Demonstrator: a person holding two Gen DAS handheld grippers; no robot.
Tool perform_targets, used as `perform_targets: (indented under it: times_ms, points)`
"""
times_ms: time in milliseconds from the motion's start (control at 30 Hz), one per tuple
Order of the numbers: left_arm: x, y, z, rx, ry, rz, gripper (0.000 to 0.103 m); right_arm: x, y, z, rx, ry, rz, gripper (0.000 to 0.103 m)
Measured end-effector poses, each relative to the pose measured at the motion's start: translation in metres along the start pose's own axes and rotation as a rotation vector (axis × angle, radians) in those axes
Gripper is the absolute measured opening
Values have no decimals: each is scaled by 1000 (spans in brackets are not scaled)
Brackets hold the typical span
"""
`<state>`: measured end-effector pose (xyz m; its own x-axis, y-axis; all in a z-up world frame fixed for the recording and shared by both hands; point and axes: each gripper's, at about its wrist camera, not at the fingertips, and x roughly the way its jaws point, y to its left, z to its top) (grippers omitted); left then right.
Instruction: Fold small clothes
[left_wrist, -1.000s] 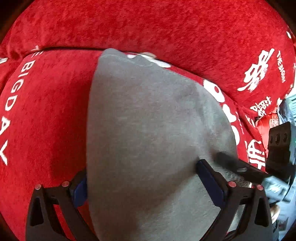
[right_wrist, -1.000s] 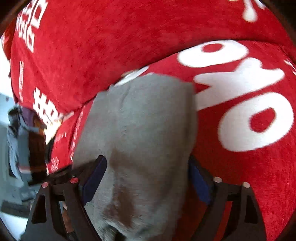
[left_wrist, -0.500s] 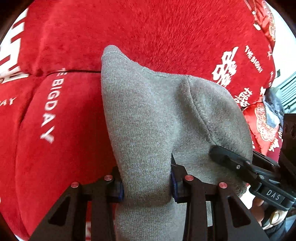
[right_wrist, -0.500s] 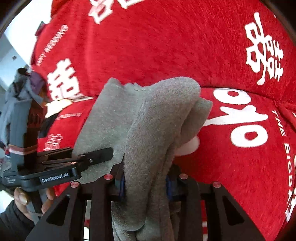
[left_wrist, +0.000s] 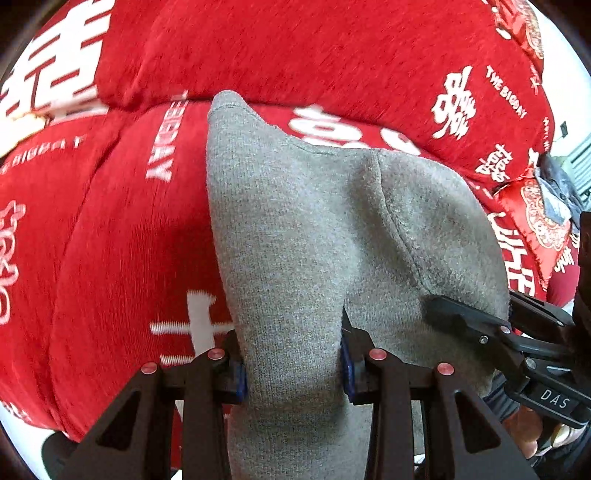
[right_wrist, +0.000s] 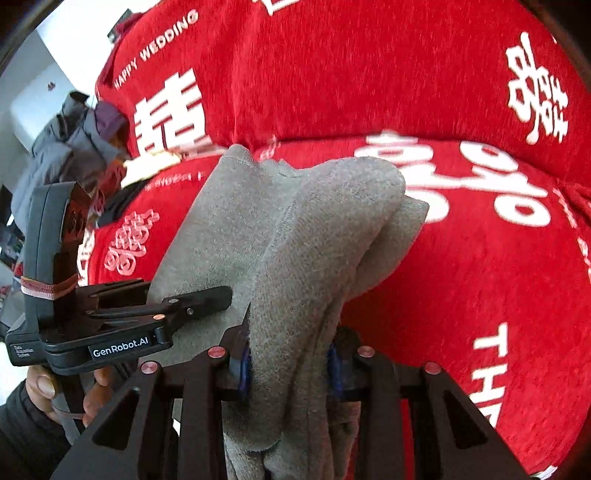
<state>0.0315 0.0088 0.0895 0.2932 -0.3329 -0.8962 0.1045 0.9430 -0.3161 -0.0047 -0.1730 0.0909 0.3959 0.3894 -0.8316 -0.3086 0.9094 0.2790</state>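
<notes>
You are gripping the grey garment (left_wrist: 295, 236) with both tools at once, holding it up in front of the red sofa (left_wrist: 332, 48) with its white printed lettering. Your left tool (left_wrist: 291, 365) is clenched on a thick fold of the knit fabric, with the blue pads pressing in from either side. In the left wrist view the cloth is rising from the jaws to a pointed corner near the seam between seat cushion and backrest, and a stitched seam is curving down its right half. That view is also showing your right tool (left_wrist: 476, 325) coming in from the right edge, its black fingers sitting against the garment's lower right edge, with a "DAS" label on the body; whether they are clamped is not readable from there.

The right wrist view is settling that: your right tool (right_wrist: 288, 363) is clenched on a bunched, layered part of the same garment (right_wrist: 295, 236), and the fabric is folding over itself into a rounded roll toward the upper right. Only this view is showing your left hand (right_wrist: 66, 391) wrapped around the handle, the "GenRobot.AI" label, and a pile of grey and purple clothing (right_wrist: 77, 136) at the sofa's far left end.
</notes>
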Motion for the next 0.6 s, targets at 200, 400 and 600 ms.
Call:
perform_targets:
  times_ms: [200, 400, 600]
  points:
    - [20, 25, -14, -81, 1, -33, 54, 26, -17, -13, 29, 25, -5, 35]
    - [12, 45, -26, -141, 4, 20, 89, 29, -56, -13, 160, 91, -24, 56]
    - [-41, 18, -42, -21, -114, 120, 89, -20, -82, -30, 212, 0, -16, 60]
